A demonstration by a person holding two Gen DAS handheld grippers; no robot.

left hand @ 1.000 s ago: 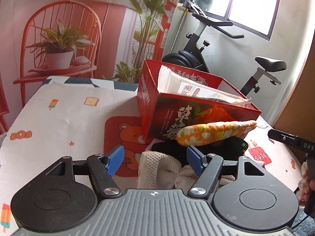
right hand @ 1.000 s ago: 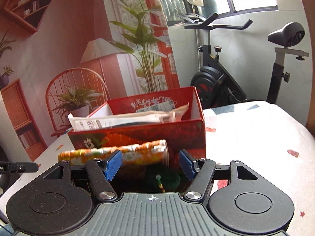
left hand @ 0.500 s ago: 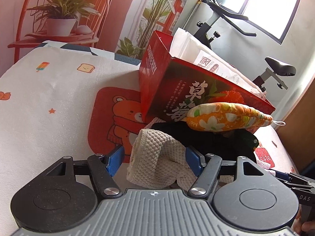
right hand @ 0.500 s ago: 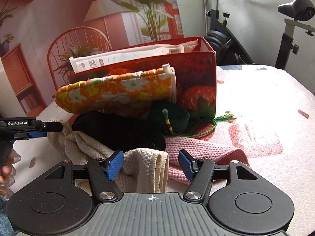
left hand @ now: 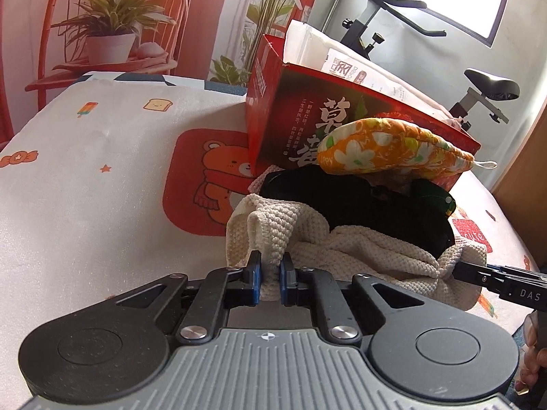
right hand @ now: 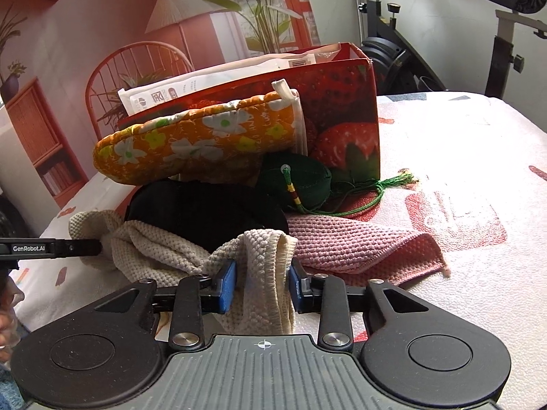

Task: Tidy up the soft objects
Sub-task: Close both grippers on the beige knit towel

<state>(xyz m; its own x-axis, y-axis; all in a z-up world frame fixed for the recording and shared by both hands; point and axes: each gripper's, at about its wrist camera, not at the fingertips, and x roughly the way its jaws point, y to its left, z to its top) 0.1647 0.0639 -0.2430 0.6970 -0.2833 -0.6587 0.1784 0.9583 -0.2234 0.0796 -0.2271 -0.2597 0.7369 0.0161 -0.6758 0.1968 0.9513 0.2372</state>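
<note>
A cream waffle towel (left hand: 345, 249) lies crumpled at the front of a heap on the table. My left gripper (left hand: 270, 273) is closing, and its blue pads pinch a raised fold of the towel's left end. My right gripper (right hand: 261, 285) is closing too, with its pads against a thick fold of the same towel (right hand: 266, 256). Behind the towel lie a black cloth (right hand: 205, 212), a pink cloth (right hand: 359, 246) and a green tasselled pouch (right hand: 304, 181). An orange floral oven mitt (left hand: 386, 150) rests on top, leaning on the red box (left hand: 297, 116).
The red box (right hand: 342, 102) holds white paper packets (left hand: 342, 65). A printed cloth (left hand: 85, 188) with a bear picture covers the table. An exercise bike (right hand: 506, 34) stands behind at the right, and a potted plant on a red chair (left hand: 109, 41) at the back left.
Both grippers have sunk toward the heap. Their jaws, wide apart before, have closed onto folds of the cream towel, the left one much tighter.
</note>
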